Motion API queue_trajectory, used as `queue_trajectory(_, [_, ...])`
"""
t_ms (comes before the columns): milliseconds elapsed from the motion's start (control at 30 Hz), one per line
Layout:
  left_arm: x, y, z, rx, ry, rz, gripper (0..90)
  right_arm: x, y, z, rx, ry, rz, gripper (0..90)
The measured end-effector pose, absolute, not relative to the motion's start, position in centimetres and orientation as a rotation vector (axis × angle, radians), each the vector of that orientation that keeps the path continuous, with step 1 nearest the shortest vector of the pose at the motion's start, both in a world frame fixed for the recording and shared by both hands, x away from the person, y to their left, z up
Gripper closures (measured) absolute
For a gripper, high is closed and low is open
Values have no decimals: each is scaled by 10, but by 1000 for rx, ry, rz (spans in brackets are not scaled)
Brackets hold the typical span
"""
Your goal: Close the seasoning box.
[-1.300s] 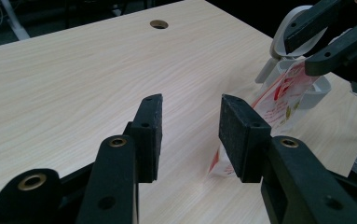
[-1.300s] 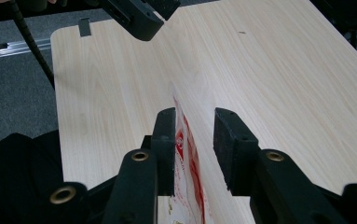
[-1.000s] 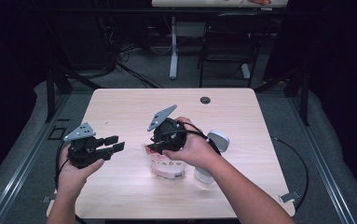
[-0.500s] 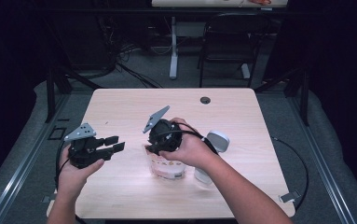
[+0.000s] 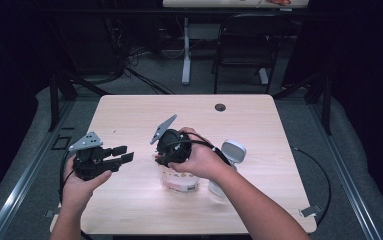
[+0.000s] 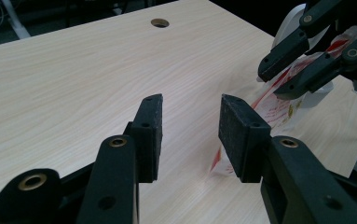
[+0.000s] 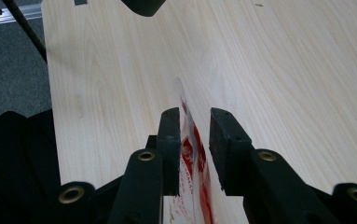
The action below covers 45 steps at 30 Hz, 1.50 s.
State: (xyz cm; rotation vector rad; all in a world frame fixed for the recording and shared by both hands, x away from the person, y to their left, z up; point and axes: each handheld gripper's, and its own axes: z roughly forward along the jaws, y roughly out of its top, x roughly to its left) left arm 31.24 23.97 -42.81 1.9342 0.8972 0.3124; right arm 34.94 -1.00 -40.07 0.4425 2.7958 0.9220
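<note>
A clear plastic bag with red print stands on the wooden table, just under my right hand. My right gripper points down onto its top edge. In the right gripper view the bag's thin rim rises between the jaws, against the left pad, with a gap to the other pad, so the right gripper is open. My left gripper hovers open to the bag's left, holding nothing. In its own view the left gripper faces the bag and the right gripper.
A white rounded object stands right of the bag, touching my right forearm. A small dark cable hole sits near the table's far edge. Chairs and desk legs stand on the floor beyond. A cable loops off the table's right side.
My right hand and gripper have shifted slightly left and down over the bag. The left gripper has stayed in place, open.
</note>
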Motion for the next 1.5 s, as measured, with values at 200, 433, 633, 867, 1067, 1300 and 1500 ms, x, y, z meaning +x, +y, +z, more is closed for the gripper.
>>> queue_trajectory(200, [312,239,-428,1933,897,311,601,350,-9,-403,439,2810,903,753])
queue_trajectory(433, [313,239,-429,1937,897,309,601,350,-8,-404,441,2814,900,770])
queue_trajectory(633, [313,238,-429,1943,897,312,604,352,-9,-404,449,2833,912,793])
queue_trajectory(867, [313,239,-430,1942,897,312,603,355,-10,-405,443,2853,918,848])
queue_trajectory(1067, [313,238,-430,1945,898,310,604,354,-10,-404,418,2854,896,891])
queue_trajectory(1300, [313,237,-431,1947,894,309,603,352,-9,-404,376,2839,877,899])
queue_trajectory(1500, [313,237,-430,1951,889,311,603,352,-9,-404,373,2828,875,900])
